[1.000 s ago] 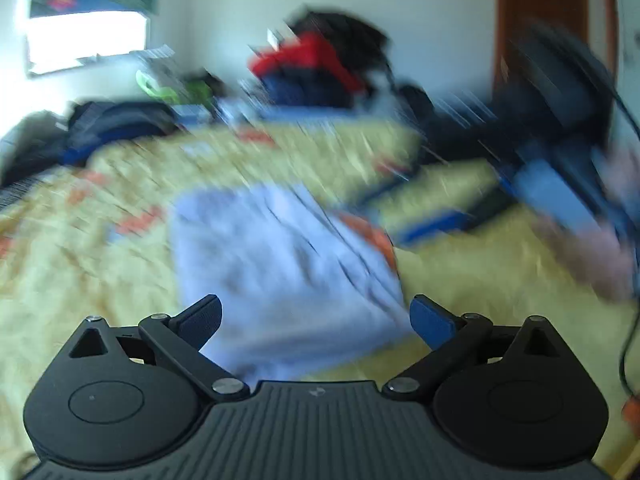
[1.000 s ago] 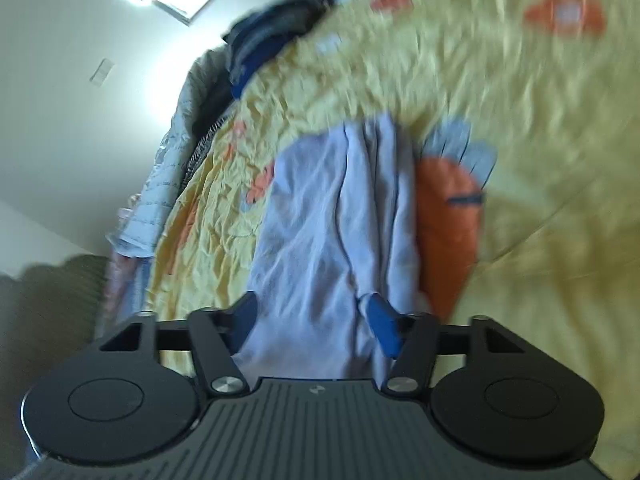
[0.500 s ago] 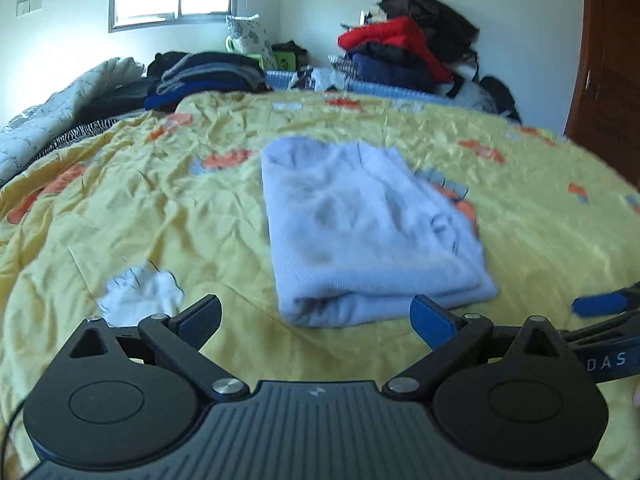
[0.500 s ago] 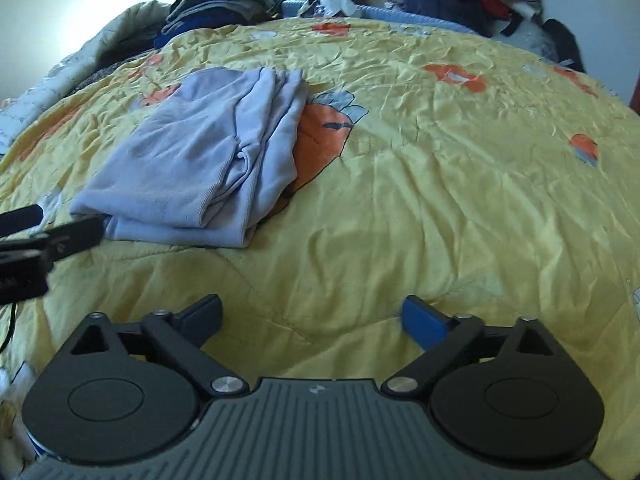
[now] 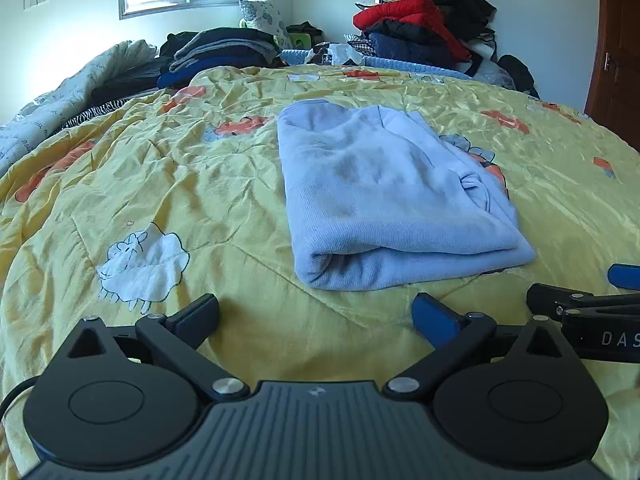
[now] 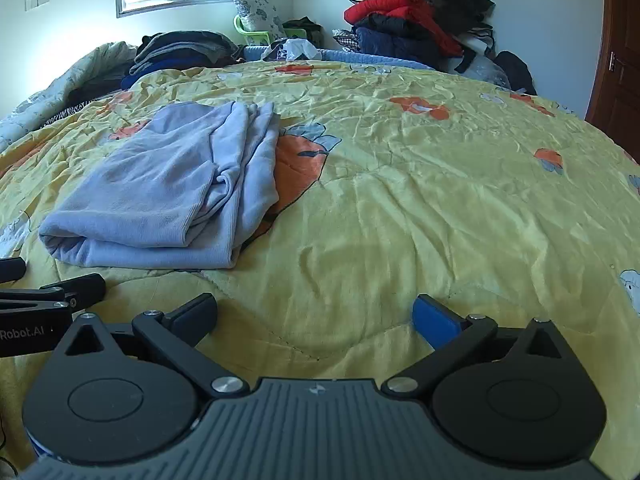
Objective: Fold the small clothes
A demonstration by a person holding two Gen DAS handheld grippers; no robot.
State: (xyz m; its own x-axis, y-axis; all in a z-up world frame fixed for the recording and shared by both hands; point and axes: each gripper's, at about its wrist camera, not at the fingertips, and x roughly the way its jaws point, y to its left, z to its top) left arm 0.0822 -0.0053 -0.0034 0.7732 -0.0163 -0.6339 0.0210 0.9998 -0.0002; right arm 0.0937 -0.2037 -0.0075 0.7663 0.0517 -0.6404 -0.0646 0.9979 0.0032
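Observation:
A light blue garment (image 5: pixel 384 196) lies folded into a thick rectangle on the yellow bedspread (image 5: pixel 160 184). It also shows in the right wrist view (image 6: pixel 168 192), left of centre, with layered edges on its right side. My left gripper (image 5: pixel 316 316) is open and empty, just short of the garment's near fold. My right gripper (image 6: pixel 316 316) is open and empty over bare bedspread (image 6: pixel 440 208), to the right of the garment. Each gripper shows at the edge of the other's view.
Piles of dark folded clothes (image 5: pixel 220 52) and a red and navy heap (image 5: pixel 420 28) lie at the far edge of the bed. A rumpled quilt (image 5: pixel 60 92) lies at far left. A wooden door (image 5: pixel 618 40) stands at right.
Both grippers let go of the garment and drew back toward the near side of the bed. The garment now lies folded and still. The views have steadied and levelled.

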